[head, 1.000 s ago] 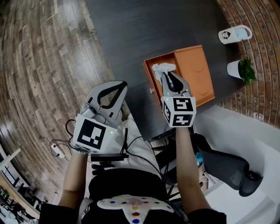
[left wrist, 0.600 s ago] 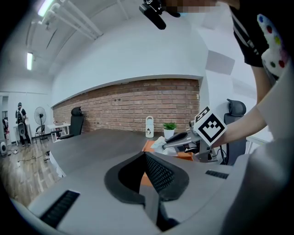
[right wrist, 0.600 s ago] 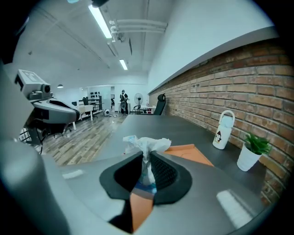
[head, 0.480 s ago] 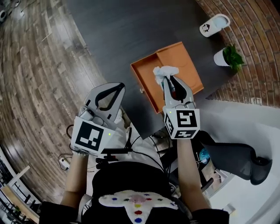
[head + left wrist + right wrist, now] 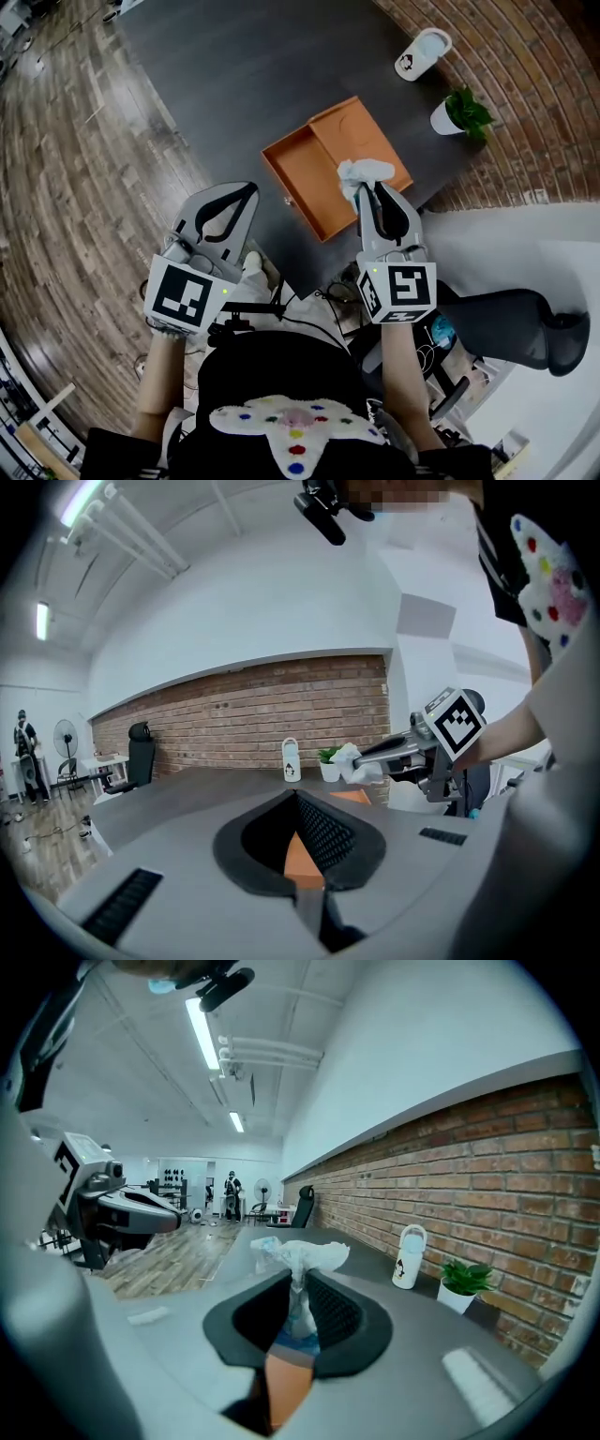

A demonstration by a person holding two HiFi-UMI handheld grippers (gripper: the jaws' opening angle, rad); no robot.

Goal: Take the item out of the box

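Judging by how things sit, most of the job looks done already. The crumpled white item (image 5: 365, 172) is pinched between the jaws of the right gripper (image 5: 362, 191). It's clamped around its lower part, with the fluffy top poking out past the tips, which is easy to see in the right gripper view (image 5: 300, 1255).

From the left gripper view the item (image 5: 348, 760) is seen held up in the air, well above the dark table (image 5: 234, 84) and roughly level with the little plant (image 5: 327, 756) at the far edge. So it can probably be counted as out of the orange box (image 5: 309, 178), even though in the head view it's lined up over the box's right rim.

The box is left open near the table's near edge, and nothing else can be made out inside it.

The left gripper (image 5: 247, 193) is clenched on nothing and kept off to the left, over the floor side, apart from the box.

What's left, as a guess: the item needs to be carried clear and set down somewhere on the table, then let go.
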